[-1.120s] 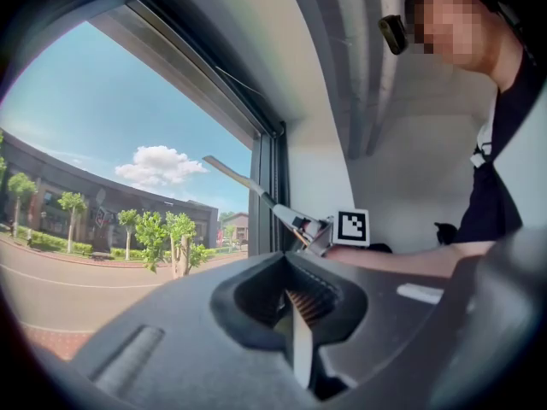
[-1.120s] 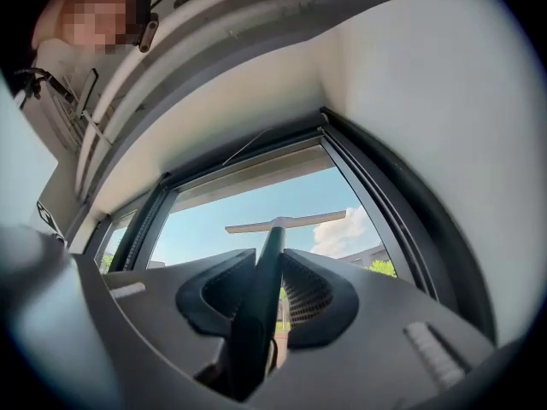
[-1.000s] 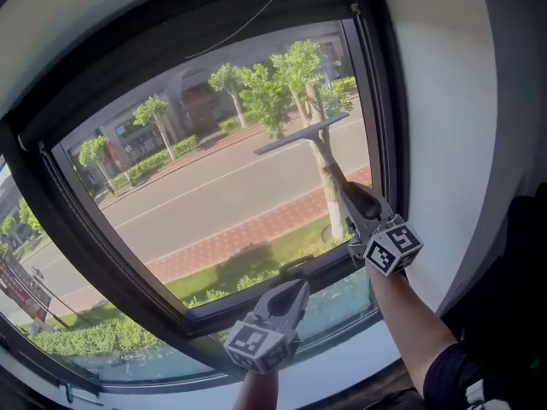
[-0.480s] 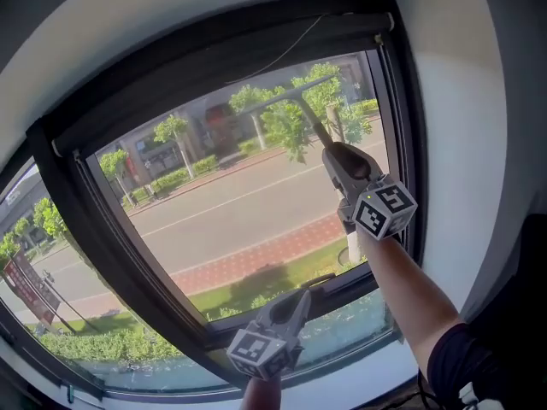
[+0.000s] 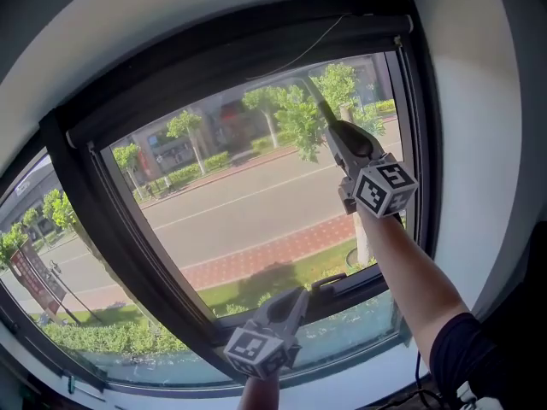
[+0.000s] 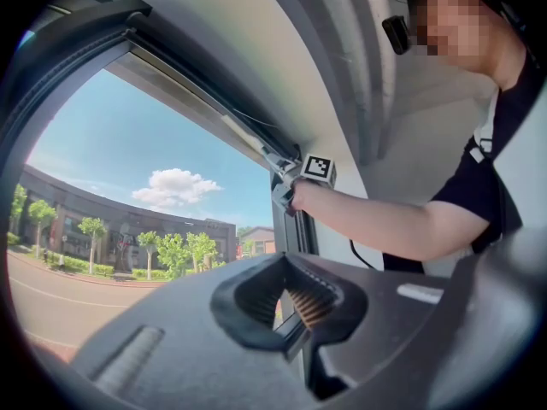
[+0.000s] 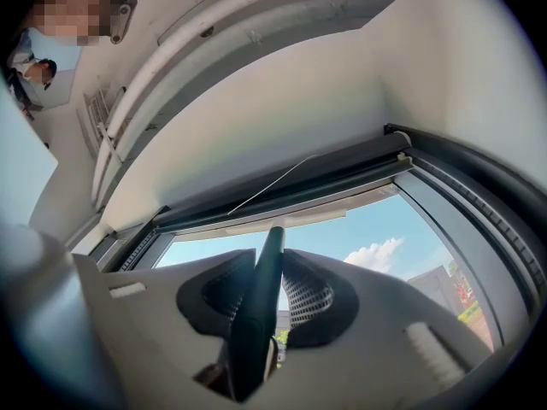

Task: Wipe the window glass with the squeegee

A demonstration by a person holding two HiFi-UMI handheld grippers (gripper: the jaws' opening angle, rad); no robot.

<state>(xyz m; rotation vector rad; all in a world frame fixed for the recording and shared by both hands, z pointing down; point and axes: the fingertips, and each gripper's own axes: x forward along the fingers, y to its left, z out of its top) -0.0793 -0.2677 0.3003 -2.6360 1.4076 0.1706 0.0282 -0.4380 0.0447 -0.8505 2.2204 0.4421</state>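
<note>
Black squeegee (image 7: 267, 263) sits clamped in right gripper (image 5: 333, 128) fingers under the window frame (image 5: 239, 49); left gripper (image 5: 297, 297) fingers closed, empty.

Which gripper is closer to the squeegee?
Right. The right gripper has its jaws shut on the squeegee handle, high on the glass. The left gripper is low by the bottom frame, well apart from it.

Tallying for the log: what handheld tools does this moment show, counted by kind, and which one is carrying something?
Grippers: 2 (left gripper, shut with nothing between its jaws; right gripper, shut on the squeegee handle)
Squeegees: 1 (squeegee, raised toward the top of the pane)
Total: 3
</note>
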